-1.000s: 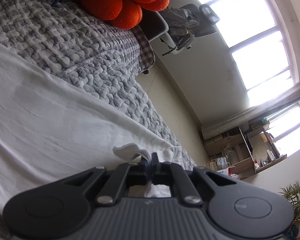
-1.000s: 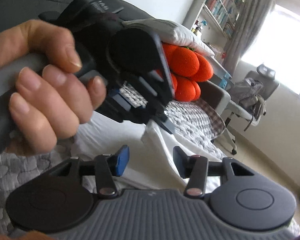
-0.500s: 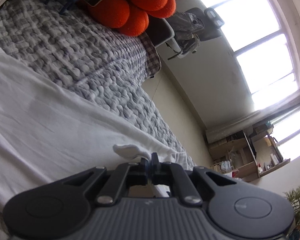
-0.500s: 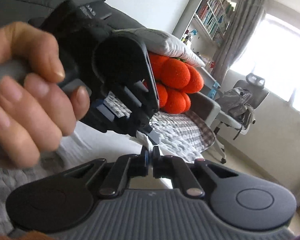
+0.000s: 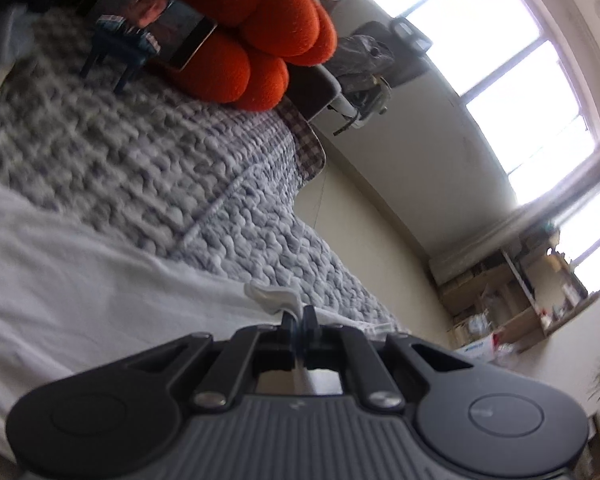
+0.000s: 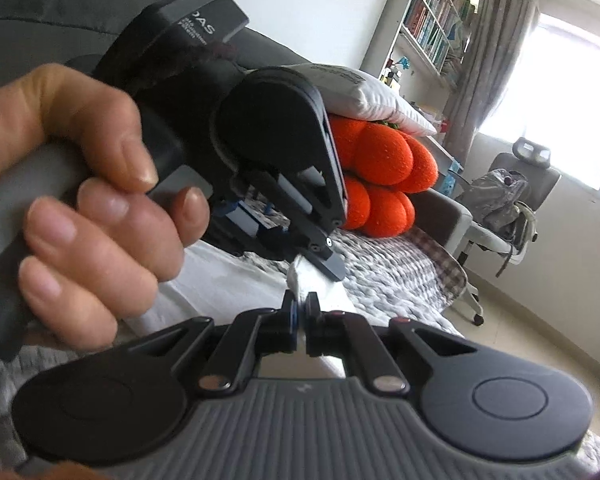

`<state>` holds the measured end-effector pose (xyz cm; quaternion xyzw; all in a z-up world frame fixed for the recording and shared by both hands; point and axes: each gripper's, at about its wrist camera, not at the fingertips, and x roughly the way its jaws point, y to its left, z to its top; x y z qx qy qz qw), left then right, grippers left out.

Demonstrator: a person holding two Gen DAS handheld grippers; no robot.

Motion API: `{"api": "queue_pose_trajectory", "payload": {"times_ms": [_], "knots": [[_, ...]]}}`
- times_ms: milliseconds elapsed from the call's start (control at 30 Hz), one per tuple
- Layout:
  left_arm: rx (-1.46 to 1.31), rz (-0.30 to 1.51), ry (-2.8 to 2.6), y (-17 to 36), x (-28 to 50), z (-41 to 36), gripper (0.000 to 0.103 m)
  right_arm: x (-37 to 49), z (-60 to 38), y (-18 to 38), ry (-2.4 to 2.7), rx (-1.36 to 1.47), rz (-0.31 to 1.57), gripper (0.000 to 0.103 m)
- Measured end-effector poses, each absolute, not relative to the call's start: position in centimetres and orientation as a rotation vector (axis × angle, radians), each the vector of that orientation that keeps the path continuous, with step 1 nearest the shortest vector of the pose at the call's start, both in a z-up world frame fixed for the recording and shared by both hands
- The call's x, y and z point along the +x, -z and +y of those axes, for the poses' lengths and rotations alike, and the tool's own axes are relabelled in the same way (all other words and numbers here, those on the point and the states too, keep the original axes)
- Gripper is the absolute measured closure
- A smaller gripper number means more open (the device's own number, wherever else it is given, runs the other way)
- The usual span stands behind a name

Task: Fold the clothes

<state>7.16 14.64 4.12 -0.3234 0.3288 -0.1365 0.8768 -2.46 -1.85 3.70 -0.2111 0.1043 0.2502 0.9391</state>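
The white cotton garment (image 5: 80, 280) lies spread flat over the grey-and-white knobbly quilted bedspread (image 5: 140, 160), on the near side of it, well short of the bright orange plush cushion (image 5: 260, 40) at the bed's far end. One corner of the cloth is lifted off the bedspread and pinched from two directions.

The left gripper (image 5: 299, 316), a black two-finger tool with blue pads, points slightly down toward the bedspread. Its jaws are clenched on a small bunched tuft of the white garment, which pokes out just beyond the fingertips, on the edge of the cloth nearest the bed's open side. In the right wrist view the same tool appears from outside: a bare hand (image 6: 88, 200) wraps its grey handle, thumb on top and four fingers curled beneath, with the knuckles tilted toward the camera. The tool slopes down toward the orange cushion's side of the frame, its tip ending at the raised cloth.

The right gripper (image 6: 300, 312) sits just below and in front of that tip, also angled gently down. Its jaws have just been closing and now stand clamped together on a fold of the white garment, which rises as a narrow ridge from its pads to the other tool's fingertips. The two grips lie just beside each other on the same corner.

Beyond the orange cushion stand a grey office chair (image 6: 516, 184) with a bag on its seat and a tall white bookshelf (image 6: 432, 24) beside a bright window.
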Motion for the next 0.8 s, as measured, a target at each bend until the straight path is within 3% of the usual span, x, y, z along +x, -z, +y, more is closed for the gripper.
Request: {"api": "queue_pose_trajectory", "payload": {"times_ms": [267, 800], "knots": [[-0.605, 0.583, 0.272, -5.4, 5.9, 17.4, 0.101, -2.9, 0.3, -5.1, -0.534, -0.342, 0.217, 0.1], [-0.531, 0.596, 0.181, -2.9, 5.0, 20.8, 0.101, -2.6, 4.7, -3.6, -0.595, -0.345, 0.316, 0.1]]}}
